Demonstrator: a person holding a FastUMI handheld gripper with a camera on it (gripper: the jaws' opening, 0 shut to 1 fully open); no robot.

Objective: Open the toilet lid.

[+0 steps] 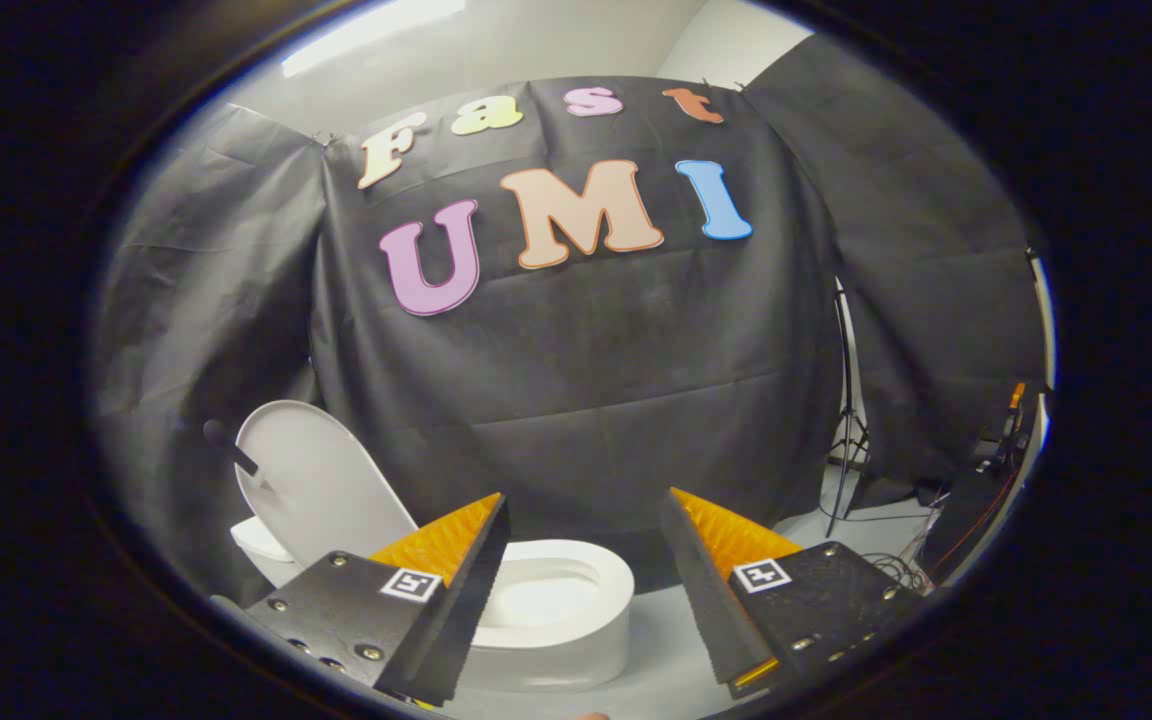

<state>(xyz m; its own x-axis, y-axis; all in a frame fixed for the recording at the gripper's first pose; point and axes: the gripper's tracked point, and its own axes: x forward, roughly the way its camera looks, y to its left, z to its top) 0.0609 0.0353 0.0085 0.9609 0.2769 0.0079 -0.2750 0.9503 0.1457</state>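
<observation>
Pale floor [671, 640] – toilet [561, 620], tripod stand [844, 440] and loose cables [896, 568] rest on it

toilet lid [321, 480] raised behind bowl [561, 600], gripper [584, 510] spread apart before it

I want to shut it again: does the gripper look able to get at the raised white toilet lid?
Probably yes: the gripper is open and holds nothing, and the raised white toilet lid stands upright beyond its fingers, with nothing between them.

The gripper camera looks forward over its spread fingers [496, 530], above and near the toilet [556, 600].
</observation>
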